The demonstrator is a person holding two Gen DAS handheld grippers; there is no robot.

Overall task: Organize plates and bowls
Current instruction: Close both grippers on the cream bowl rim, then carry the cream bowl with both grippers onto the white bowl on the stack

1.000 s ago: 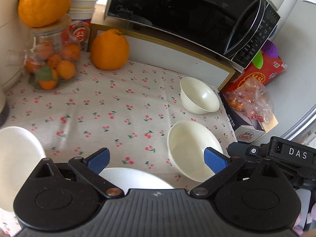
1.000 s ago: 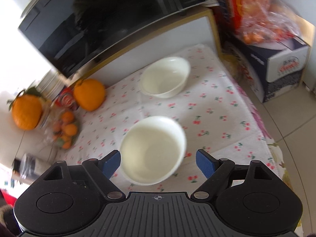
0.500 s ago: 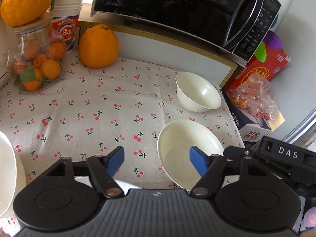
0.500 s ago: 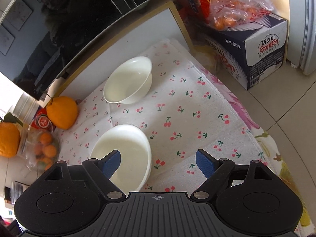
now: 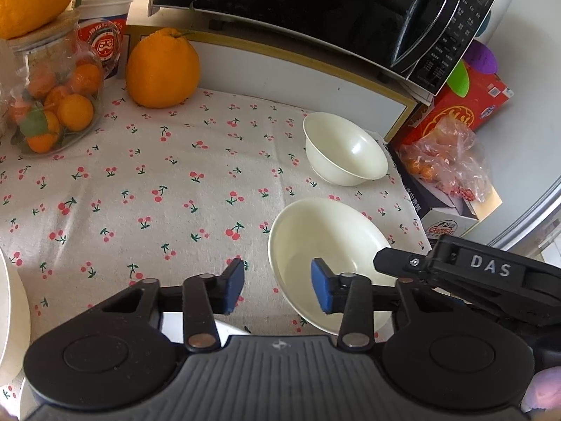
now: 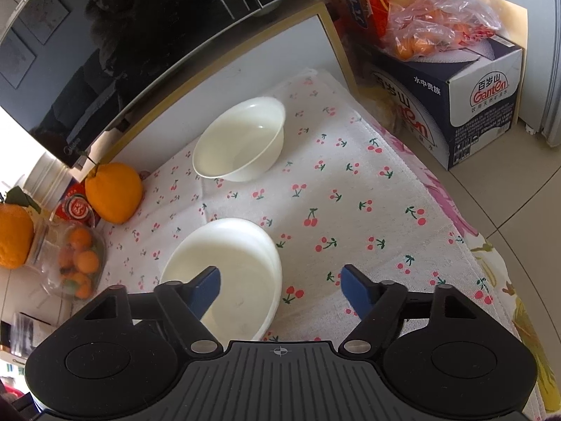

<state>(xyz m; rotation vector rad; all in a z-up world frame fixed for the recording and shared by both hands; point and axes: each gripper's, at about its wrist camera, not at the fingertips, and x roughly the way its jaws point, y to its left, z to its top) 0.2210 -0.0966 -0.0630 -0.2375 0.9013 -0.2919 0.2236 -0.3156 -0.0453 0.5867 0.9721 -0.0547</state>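
Desk cover: cherry-print cloth [image 5: 147, 189], matt, woven, lightly creased. Near bowl [image 5: 333, 245]: cream, smooth, soft sheen, ceramic or hard plastic, cannot tell which. Far bowl [image 5: 345, 154], at 12 o'clock of the near one: same finish, glossier highlight inside. Microwave [image 5: 315, 3]: black door, highly glossy, mirror-like reflections. Jar [image 5: 52, 91] at 9 o'clock: clear glass, shiny. Large orange [image 5: 161, 66]: dimpled, matt peel. Bag [image 6: 438, 10]: thin clear plastic, crinkled, glossy. Box [image 6: 466, 105]: printed cardboard, matt. Left claw [image 5: 277, 287] and right claw [image 6: 280, 289]: matt black plastic bodies with ribbed decks, blue pads of dull rubbery look, small bright metal pivot pins.
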